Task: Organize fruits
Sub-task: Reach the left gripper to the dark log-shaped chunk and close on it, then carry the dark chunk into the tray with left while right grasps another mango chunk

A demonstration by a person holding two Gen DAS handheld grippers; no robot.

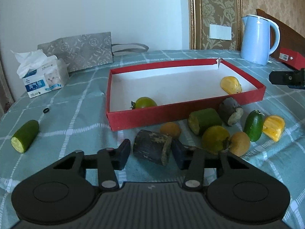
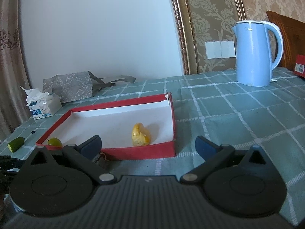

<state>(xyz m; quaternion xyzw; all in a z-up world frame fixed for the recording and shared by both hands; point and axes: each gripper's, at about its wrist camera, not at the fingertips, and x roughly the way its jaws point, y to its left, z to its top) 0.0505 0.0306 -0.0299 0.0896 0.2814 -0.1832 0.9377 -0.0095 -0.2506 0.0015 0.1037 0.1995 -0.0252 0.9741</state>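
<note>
Your left gripper (image 1: 151, 150) pinches a dark sugarcane piece (image 1: 151, 147) just in front of the red box (image 1: 144, 117), pads against both its sides. Your right gripper (image 2: 148, 147) stands spread with nothing between its fingers, before the box's near right corner. Inside the box lie a green tomato (image 1: 144, 102) and an orange wedge (image 1: 231, 85). More cut pieces cluster on the checked tablecloth (image 1: 76, 106) beside the sugarcane; a cucumber chunk (image 1: 24, 135) lies well apart at the left.

Lots of free cloth at 9 o'clock, only a cucumber piece (image 1: 25, 135) there. Fruit pile (image 1: 217, 131) crowds 1 o'clock, right by the red box (image 1: 183, 114) wall. Box floor's mostly bare btw tomato (image 1: 145, 103) & yellow piece (image 1: 231, 85). Kettle (image 1: 257, 40) blocks far 2 o'clock.
</note>
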